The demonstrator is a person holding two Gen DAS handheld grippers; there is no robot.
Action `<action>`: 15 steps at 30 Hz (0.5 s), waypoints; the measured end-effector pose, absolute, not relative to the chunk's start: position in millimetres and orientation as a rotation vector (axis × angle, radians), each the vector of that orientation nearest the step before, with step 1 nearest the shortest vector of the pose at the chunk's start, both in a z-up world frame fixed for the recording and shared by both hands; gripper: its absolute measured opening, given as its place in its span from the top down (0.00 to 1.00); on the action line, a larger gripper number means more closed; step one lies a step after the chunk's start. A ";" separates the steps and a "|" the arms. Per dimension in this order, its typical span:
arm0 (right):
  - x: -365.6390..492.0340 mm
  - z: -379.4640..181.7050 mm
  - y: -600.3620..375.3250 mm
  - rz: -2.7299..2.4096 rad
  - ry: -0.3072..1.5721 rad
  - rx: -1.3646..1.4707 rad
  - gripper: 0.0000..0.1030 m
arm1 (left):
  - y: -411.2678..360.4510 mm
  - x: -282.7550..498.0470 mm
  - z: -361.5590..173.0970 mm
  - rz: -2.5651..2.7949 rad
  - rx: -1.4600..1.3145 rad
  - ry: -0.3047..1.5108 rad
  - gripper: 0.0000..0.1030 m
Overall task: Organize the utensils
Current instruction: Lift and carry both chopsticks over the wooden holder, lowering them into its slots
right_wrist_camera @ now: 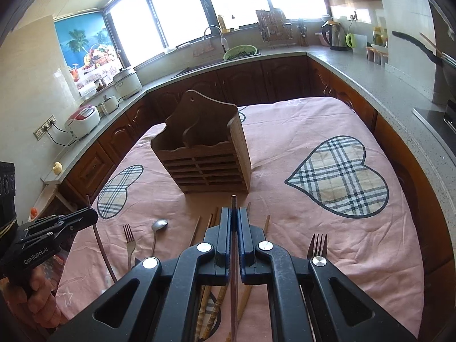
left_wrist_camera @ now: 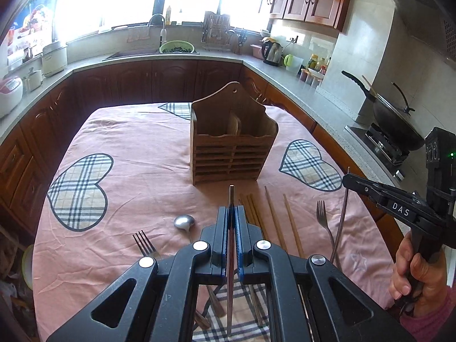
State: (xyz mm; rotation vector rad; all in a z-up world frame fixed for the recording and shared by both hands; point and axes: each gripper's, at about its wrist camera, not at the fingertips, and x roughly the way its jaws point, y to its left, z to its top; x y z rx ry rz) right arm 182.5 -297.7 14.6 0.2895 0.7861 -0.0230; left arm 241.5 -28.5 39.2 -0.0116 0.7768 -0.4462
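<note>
Early stage. Holder (left_wrist_camera: 233, 139) stands upright mid-tabletop (left_wrist_camera: 136, 148); its compartments look nearly empty, only a pale wooden piece shows inside the left one, can't tell what it is. Everything else is not yet sorted.

In hand:
- Left gripper (left_wrist_camera: 231, 216): fingers clamped on a metal chopstick (left_wrist_camera: 231, 196), tip pokes out past the fingertips, pointing at the holder front.
- Right gripper (right_wrist_camera: 234, 216): fingers clamped on a second metal chopstick (right_wrist_camera: 233, 201), same orientation, tip toward the holder base.

So a metal pair is split, one stick per gripper.

Left on the cloth, near edge, in front of the holder:
- spoon (left_wrist_camera: 184, 222)
- fork (left_wrist_camera: 144, 242) left of the spoon
- second fork (left_wrist_camera: 323, 216) on the right side
- wooden chopsticks (left_wrist_camera: 273, 216), several, loosely fanned, plus more under the grippers, count unclear

Pose: both grippers are held low over the near edge of the tabletop, roughly level, side by side, well apart, both aimed forward at the holder. Neither stick is over the holder opening. From the left wrist view the right hand (left_wrist_camera: 419, 279) shows wrapped on its handle, chopstick hanging down-left from that gripper.

Judgement: next both sticks need lifting above the rim and tipping toward vertical before the drop; the slim sticks could pivot in the pads.
</note>
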 end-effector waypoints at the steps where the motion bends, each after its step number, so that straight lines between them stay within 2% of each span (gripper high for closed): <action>1: 179.3 18.3 -296.1 -0.023 0.777 0.286 0.96 | -25.0 236.1 42.6 -0.447 -0.016 0.767 0.97; 15: 152.6 67.9 -282.4 -0.021 0.640 0.253 0.96 | 11.3 194.2 81.4 -0.434 -0.077 0.652 0.97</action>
